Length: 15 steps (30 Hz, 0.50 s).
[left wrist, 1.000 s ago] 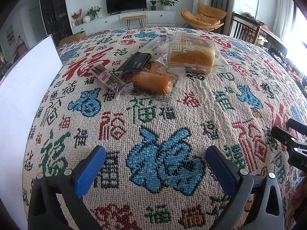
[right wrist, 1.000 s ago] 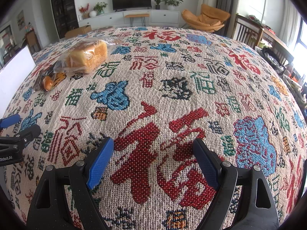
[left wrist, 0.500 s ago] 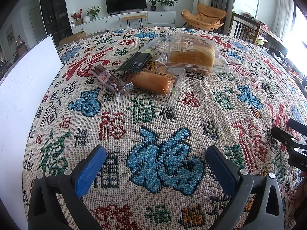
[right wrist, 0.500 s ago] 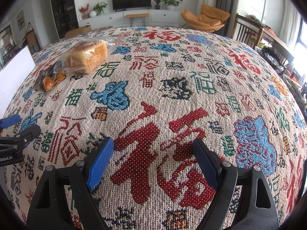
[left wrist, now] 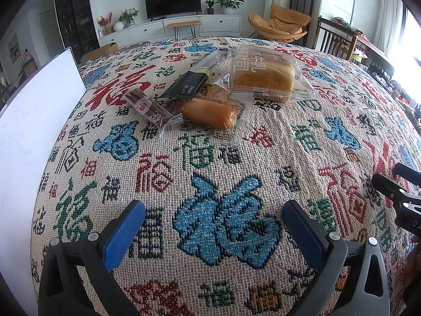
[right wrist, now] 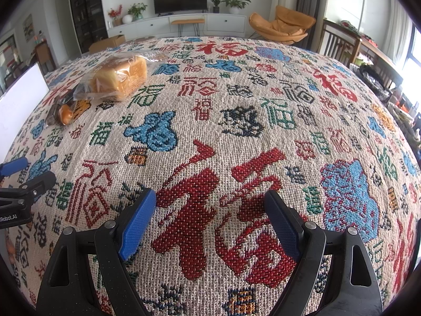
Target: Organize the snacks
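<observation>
Several wrapped snacks lie bunched on the patterned tablecloth (left wrist: 218, 173). In the left wrist view they are a bagged bread loaf (left wrist: 263, 76), a dark flat packet (left wrist: 193, 81), an orange roll (left wrist: 208, 113) in clear wrap and a brown bar (left wrist: 148, 108). My left gripper (left wrist: 213, 217) hovers open well short of them, nothing between its fingers. In the right wrist view the bread loaf (right wrist: 119, 76) and orange roll (right wrist: 65, 115) sit far left; my right gripper (right wrist: 210, 208) stands open over bare cloth.
A white board (left wrist: 29, 121) stands along the table's left edge. The other gripper's tip shows at the right edge of the left view (left wrist: 400, 192) and the left edge of the right view (right wrist: 23, 181). Wooden chairs (right wrist: 339, 44) stand beyond the table's right side.
</observation>
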Available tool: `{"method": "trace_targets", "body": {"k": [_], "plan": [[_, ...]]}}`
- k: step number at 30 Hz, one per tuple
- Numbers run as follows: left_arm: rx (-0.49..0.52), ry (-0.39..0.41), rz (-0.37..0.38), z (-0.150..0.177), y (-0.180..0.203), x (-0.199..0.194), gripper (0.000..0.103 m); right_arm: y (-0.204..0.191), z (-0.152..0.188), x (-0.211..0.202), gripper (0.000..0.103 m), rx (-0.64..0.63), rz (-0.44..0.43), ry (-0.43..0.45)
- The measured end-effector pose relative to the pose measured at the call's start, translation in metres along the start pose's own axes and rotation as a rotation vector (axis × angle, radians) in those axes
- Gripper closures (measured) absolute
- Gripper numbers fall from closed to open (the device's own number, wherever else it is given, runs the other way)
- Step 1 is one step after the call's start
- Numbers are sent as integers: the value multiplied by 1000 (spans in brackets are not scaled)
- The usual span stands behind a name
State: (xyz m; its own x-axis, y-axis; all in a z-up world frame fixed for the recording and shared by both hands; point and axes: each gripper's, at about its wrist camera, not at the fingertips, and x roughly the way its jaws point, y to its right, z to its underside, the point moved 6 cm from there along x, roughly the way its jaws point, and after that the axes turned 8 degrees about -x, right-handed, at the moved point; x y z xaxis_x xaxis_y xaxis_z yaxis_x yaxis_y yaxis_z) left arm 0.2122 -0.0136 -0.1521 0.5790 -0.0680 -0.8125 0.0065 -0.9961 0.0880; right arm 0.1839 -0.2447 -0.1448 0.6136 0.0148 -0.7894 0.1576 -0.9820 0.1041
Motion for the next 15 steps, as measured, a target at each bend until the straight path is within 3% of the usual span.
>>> {"method": "trace_targets", "body": {"k": [3, 5, 7, 10, 13, 15], "plan": [[2, -11, 9, 0, 2, -2, 0, 0, 0, 0, 17, 0, -1, 0], [7, -85, 78, -4, -2, -4, 0, 0, 0, 0, 17, 0, 0, 0], [-81, -139, 179, -22, -19, -7, 0, 0, 0, 0, 17, 0, 0, 0], [-264, -148, 249, -61, -59, -16, 0, 0, 0, 0, 17, 1, 0, 0], [-384, -134, 268, -95, -88, -13, 1, 0, 0, 1, 17, 1, 0, 0], [-400, -147, 224, -108, -96, 2, 7, 0, 0, 1, 17, 0, 0, 0]]}}
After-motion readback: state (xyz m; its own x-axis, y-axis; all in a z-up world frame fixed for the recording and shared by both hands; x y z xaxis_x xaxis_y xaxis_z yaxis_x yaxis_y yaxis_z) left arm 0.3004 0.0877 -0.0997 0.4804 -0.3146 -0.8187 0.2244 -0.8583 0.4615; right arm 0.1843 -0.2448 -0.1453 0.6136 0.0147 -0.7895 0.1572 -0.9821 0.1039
